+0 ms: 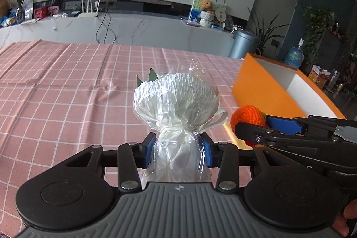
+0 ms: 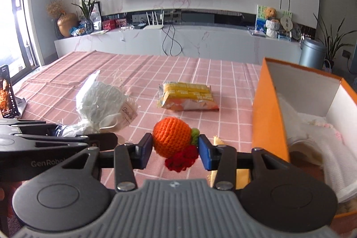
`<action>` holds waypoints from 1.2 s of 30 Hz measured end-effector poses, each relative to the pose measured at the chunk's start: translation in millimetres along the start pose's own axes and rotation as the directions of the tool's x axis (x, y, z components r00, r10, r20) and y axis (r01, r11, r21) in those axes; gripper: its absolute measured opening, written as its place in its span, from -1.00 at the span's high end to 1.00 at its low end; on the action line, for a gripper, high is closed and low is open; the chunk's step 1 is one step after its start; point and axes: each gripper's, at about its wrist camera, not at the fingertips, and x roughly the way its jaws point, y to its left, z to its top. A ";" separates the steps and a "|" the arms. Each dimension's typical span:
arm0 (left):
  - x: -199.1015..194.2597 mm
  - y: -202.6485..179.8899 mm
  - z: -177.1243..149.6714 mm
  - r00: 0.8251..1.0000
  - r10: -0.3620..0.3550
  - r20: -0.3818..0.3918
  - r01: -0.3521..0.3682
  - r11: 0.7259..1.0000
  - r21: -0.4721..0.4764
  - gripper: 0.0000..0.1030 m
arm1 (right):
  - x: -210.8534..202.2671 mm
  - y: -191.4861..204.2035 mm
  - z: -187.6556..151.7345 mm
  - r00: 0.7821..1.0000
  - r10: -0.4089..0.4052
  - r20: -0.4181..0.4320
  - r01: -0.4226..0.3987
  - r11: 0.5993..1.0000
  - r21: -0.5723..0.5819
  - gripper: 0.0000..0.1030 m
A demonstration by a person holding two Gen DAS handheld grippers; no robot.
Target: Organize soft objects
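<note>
The left gripper is clamped on the bouquet at its tied neck, above the tablecloth; wrapping judged light, crinkly, slippery. The right gripper holds the knitted orange, soft and squashable, left of the orange box. The flowers are hidden; the box's contents are unclear.

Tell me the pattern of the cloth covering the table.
Pink tablecloth with a thin white grid of squares, clearest in the right wrist view.

Two wrist fisheyes, side by side, angled down, close over shared pink tablecloth, facing television wall.
</note>
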 end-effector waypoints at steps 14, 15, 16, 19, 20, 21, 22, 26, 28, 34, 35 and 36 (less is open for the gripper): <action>-23.4 -55.4 19.0 0.988 -0.134 0.079 0.128 0.989 0.078 0.08 | -82.3 -39.9 -1.1 0.990 -0.070 0.119 0.066 0.997 0.040 0.15; -22.4 -59.3 20.5 0.986 -0.148 0.080 0.141 0.987 0.081 0.08 | -86.9 -44.9 -1.2 0.989 -0.079 0.125 0.073 0.996 0.046 0.15; -21.6 -64.0 21.9 0.985 -0.153 0.082 0.145 0.985 0.092 0.08 | -91.7 -49.4 -0.9 0.987 -0.088 0.132 0.082 0.995 0.051 0.15; -18.7 -77.6 26.2 0.980 -0.180 0.090 0.169 0.978 0.120 0.08 | -103.3 -62.1 0.1 0.982 -0.116 0.147 0.107 0.992 0.067 0.15; -17.3 -82.6 27.9 0.977 -0.191 0.091 0.179 0.976 0.128 0.08 | -107.3 -67.6 0.4 0.981 -0.125 0.151 0.115 0.991 0.075 0.15; -15.5 -87.1 30.1 0.975 -0.201 0.092 0.188 0.973 0.136 0.08 | -110.5 -72.7 0.6 0.979 -0.135 0.152 0.124 0.989 0.081 0.15; -13.5 -92.3 32.4 0.973 -0.211 0.092 0.197 0.969 0.146 0.08 | -113.3 -78.3 1.0 0.978 -0.146 0.152 0.134 0.987 0.085 0.15; -2.2 -112.9 39.0 0.965 -0.252 0.079 0.235 0.955 0.182 0.08 | -121.0 -100.7 0.8 0.971 -0.190 0.143 0.178 0.979 0.095 0.15; 4.0 -125.8 40.0 0.959 -0.275 0.063 0.259 0.946 0.195 0.08 | -123.4 -110.5 1.3 0.970 -0.205 0.135 0.193 0.977 0.095 0.15; 30.3 -152.9 45.2 0.948 -0.318 0.009 0.307 0.922 0.236 0.08 | -120.0 -136.4 7.2 0.967 -0.237 0.093 0.231 0.971 0.066 0.15; 35.5 -157.0 46.6 0.948 -0.318 0.001 0.308 0.919 0.245 0.08 | -118.1 -140.2 8.9 0.967 -0.240 0.086 0.236 0.970 0.056 0.15; 40.8 -159.9 47.4 0.948 -0.317 -0.009 0.309 0.917 0.252 0.08 | -115.9 -144.3 10.3 0.967 -0.244 0.078 0.241 0.969 0.044 0.15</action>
